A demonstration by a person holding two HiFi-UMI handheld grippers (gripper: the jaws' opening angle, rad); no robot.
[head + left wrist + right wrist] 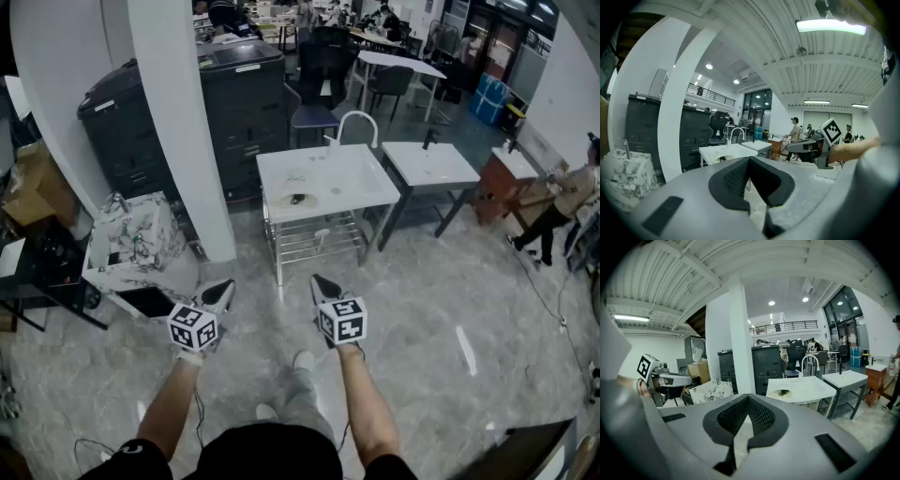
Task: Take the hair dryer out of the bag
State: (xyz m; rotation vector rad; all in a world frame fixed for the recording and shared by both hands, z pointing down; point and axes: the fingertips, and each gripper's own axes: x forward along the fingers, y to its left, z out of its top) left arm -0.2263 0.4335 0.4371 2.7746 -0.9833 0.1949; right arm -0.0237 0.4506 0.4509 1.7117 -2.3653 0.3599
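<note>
A white table (366,192) stands ahead of me on the grey floor. On its top lies a pale, flat bag-like thing (298,187) with a small dark object (297,199) at its edge; the same dark object (783,392) shows in the right gripper view. No hair dryer can be made out. My left gripper (223,289) and right gripper (317,281) are held side by side over the floor, well short of the table. Both are shut with nothing between their jaws, as seen up close for the left gripper (750,161) and the right gripper (747,404).
A white pillar (187,122) rises at the left, with a dark copier (239,103) behind it. A marble-patterned box (136,239) sits left of me. A wire rack (314,239) hangs under the table, and a second white table (431,164) stands beside it. A person (562,202) walks at the far right.
</note>
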